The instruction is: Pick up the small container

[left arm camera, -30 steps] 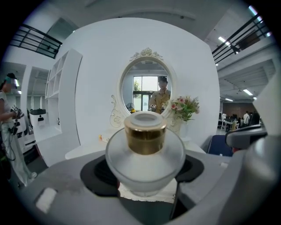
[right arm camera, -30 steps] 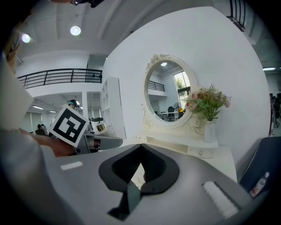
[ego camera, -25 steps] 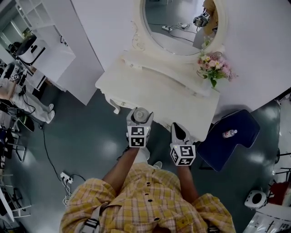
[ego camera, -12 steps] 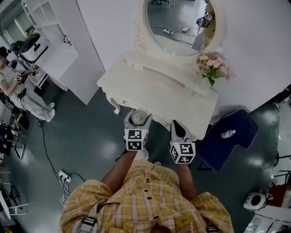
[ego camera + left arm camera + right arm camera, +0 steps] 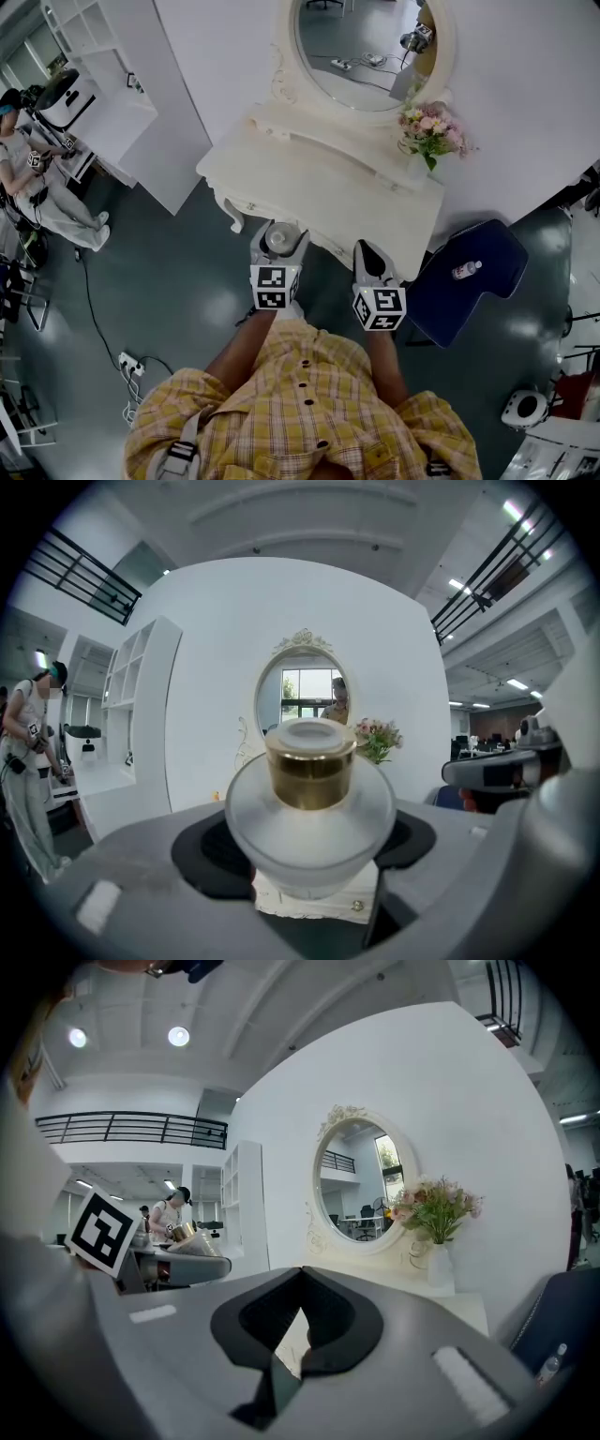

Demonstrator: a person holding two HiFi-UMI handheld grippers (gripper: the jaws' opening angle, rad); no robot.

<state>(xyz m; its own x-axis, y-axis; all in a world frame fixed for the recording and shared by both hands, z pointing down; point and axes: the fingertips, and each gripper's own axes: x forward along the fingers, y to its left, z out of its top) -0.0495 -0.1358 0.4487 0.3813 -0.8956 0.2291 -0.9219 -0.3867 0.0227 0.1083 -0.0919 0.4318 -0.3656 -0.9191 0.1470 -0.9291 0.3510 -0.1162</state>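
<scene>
The small container is a frosted round jar with a gold collar and a white top. My left gripper is shut on it, holding it upright between the dark pads. In the head view the small container sits in the left gripper just off the front edge of the white dressing table. My right gripper hovers beside it, also off the table's front edge. In its own view the right gripper is shut with nothing between its jaws.
An oval mirror stands at the back of the table, with a vase of pink flowers at its right end. A dark blue chair with a small bottle is at the right. A person stands far left by white shelves.
Both grippers have drawn back slightly from the table's edge, the left still carrying the container. The person at the far left has shifted.
</scene>
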